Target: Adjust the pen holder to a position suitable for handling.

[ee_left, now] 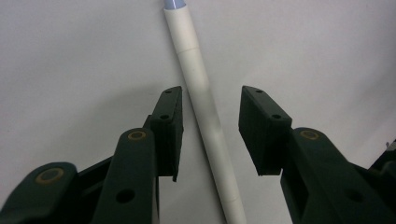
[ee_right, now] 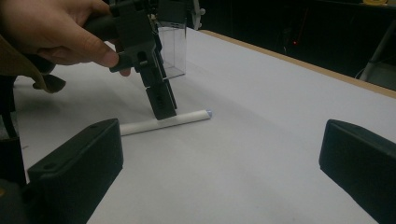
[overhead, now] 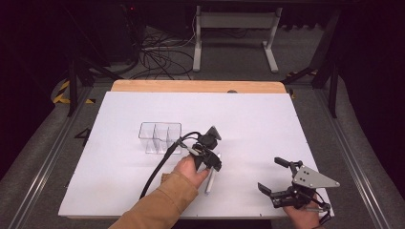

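A white pen with a pale blue tip lies flat on the white table, just in front of a person's left hand. My left gripper points down over it and is open, one jaw on each side of the pen, with gaps between pads and barrel. In the right gripper view the left gripper stands low over the pen; whether the pads touch it there I cannot tell. My right gripper rests open near the front right edge, holding nothing.
A clear plastic organizer with upright dividers stands left of centre, just beyond the left hand; it also appears behind the left gripper as the clear organizer. A wooden strip runs along the table's far edge. Cables and a stand lie on the floor beyond.
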